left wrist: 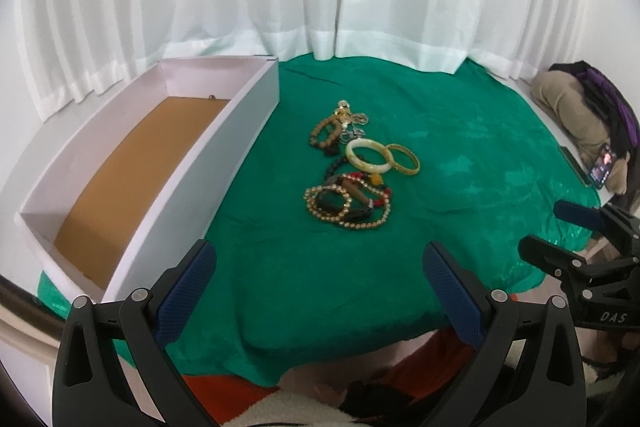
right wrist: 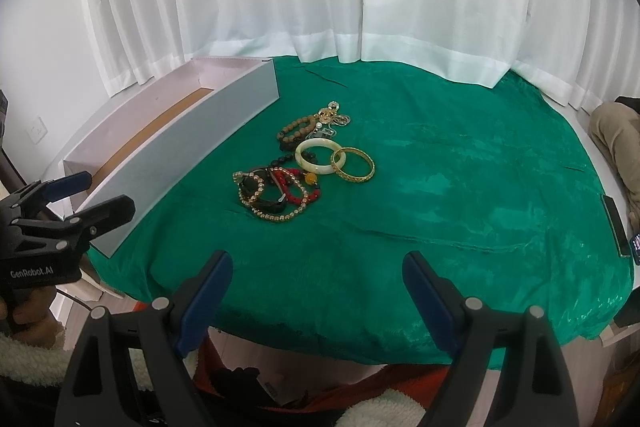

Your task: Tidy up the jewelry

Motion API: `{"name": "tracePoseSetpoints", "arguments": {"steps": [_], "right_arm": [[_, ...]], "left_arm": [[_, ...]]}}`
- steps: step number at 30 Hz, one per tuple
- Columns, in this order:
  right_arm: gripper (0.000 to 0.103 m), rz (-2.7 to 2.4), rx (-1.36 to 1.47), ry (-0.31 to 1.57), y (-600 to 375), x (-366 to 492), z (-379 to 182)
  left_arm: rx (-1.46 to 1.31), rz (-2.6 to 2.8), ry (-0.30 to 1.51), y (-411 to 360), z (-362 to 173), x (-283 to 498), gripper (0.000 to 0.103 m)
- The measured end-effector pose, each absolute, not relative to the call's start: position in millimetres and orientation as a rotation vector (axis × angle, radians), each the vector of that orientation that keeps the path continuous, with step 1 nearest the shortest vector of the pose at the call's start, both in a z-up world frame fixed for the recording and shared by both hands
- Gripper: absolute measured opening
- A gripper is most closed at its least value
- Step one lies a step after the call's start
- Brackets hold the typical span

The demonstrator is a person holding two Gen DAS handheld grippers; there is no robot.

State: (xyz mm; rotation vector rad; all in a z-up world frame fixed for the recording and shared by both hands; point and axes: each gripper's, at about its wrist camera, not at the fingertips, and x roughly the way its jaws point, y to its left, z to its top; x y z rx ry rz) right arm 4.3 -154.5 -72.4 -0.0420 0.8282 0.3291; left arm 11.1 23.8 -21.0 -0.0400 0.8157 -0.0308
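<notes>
Both tongs, L and R, are hovering wide open, holding nothing. Jewelry pile is lying mid-bench at 12 o'clock, running near-to-far. Box is sitting at 10 o'clock, nearer L tongs.

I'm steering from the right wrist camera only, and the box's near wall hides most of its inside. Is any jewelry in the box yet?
Observer: The left wrist view looks straight into the box. Its brown floor is bare except for one tiny dark speck at the far end, too small to identify.
Operator: Does it have compartments I should aim for?
Observer: No dividers show in that view. The inside is one open space from end to end.
</notes>
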Motion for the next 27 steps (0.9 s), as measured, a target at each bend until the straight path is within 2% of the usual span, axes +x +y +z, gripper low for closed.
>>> {"name": "tracePoseSetpoints", "arguments": {"steps": [27], "right_arm": [[0.089, 0.337, -0.039, 0.831, -158.4, 6.3, -73.7]], "left_arm": [[-0.025, -0.030, 0.861, 22.9, -27.2, 15.2, 0.103]]}}
